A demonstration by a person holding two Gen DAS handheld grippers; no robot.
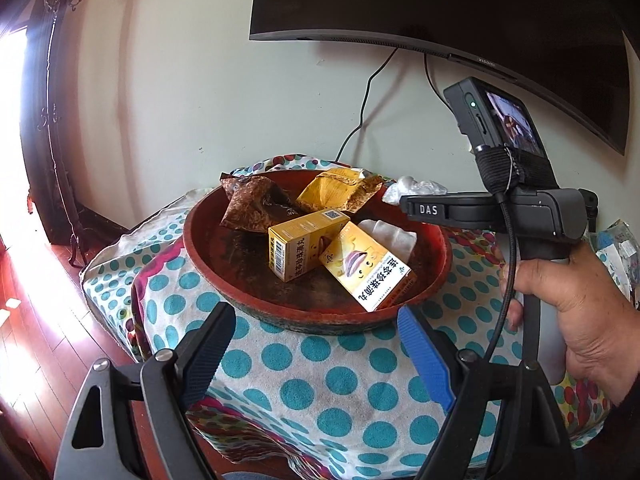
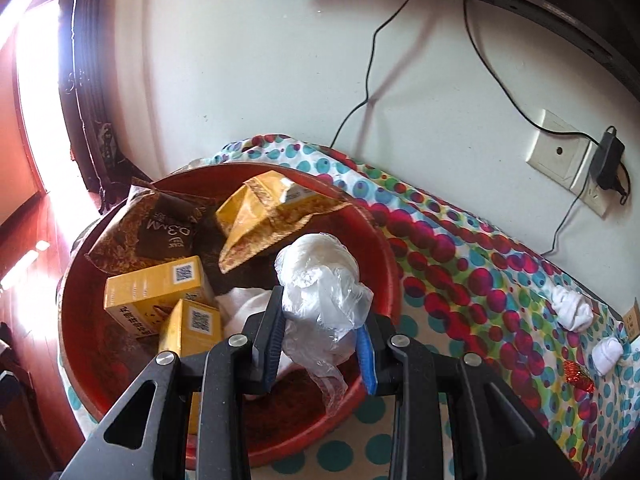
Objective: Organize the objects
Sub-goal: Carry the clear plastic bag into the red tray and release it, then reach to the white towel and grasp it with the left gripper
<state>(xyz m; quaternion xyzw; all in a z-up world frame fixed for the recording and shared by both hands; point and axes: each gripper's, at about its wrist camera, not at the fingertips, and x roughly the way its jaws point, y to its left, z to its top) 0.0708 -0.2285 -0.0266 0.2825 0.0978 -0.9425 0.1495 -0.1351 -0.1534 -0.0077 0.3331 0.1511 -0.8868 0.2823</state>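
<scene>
**Bag hangs over the bowl's near-right side: go straight down**

Your right tool (image 2: 322, 344) is closed on the white plastic-wrapped bundle (image 2: 324, 280), which stands upright out of its fingers, its long axis pointing up and away from you. It sits directly above the red bowl (image 2: 80, 320), on the right side of the bowl, clear of the two yellow boxes (image 2: 156, 292) to its left. The drop, I judge, is downward, not sideways. Your left tool (image 1: 316, 356) is spread wide and empty, low before the bowl over the dotted surface (image 1: 340, 380), farther from the bundle.
</scene>
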